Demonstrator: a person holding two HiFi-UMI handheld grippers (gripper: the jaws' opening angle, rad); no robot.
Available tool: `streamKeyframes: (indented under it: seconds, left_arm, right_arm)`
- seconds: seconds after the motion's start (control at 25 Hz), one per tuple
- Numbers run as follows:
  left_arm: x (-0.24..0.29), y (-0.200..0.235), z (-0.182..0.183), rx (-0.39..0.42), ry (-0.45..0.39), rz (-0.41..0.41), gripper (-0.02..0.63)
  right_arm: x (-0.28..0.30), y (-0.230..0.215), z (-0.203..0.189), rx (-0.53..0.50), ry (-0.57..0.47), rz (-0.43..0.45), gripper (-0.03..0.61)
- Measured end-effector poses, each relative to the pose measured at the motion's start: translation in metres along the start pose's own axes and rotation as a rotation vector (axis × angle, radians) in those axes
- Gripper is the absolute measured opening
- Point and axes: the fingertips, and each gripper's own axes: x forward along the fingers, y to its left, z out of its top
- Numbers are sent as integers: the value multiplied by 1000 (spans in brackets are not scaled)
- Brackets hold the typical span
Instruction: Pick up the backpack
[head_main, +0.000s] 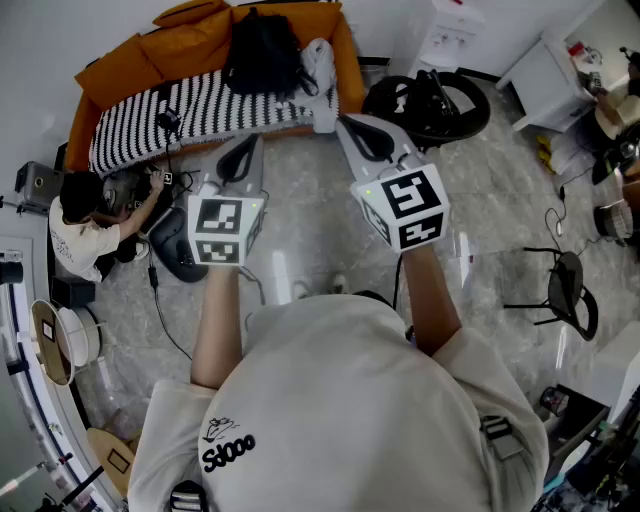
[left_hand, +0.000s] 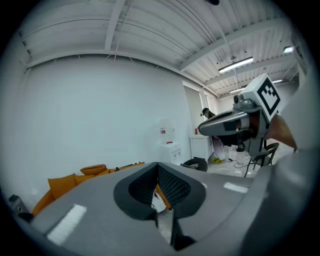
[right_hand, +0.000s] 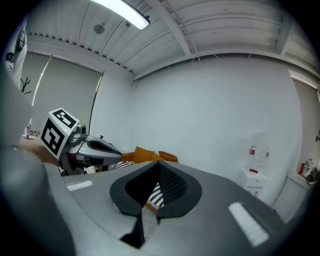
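A black backpack sits on the orange sofa with the striped seat, at the far side of the room in the head view. My left gripper and right gripper are held side by side in the air well short of the sofa, both shut and empty. In the left gripper view my left gripper has its jaws pressed together, with the sofa low at the left. In the right gripper view my right gripper is shut too; a strip of the striped sofa shows through its notch.
A person crouches on the floor left of the sofa among cables and gear. A dark ring-shaped object lies on the floor to the right of the sofa. A black chair stands at the right. A white water dispenser stands by the wall.
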Motion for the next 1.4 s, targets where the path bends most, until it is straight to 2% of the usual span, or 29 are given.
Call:
streamKeyframes:
  seconds: [0.64,0.8,0.92,1.0,1.2,1.4]
  left_arm:
    - [51,-30,5,-5,38,25,11]
    - [58,-40,-6,-58,54,15,11]
    - [67,-51,-5,-119,43,-32,11]
    - [74,-53,-4,-120,42,-45,11]
    - [96,-33,-6,-73,47,-19,11]
    - [126,15,-17,-36,47,13,11]
  right_arm:
    - [8,-57,-9,34,-38,34,3]
    - [9,-71,-21,37,-24,53,3]
    - [12,-84,-31,43,0,60,3]
    - [17,-90,-34,46,9,63,3]
    - [44,-98,-32,33,6,72,2]
    - [94,-105,-31,39,3,80,2]
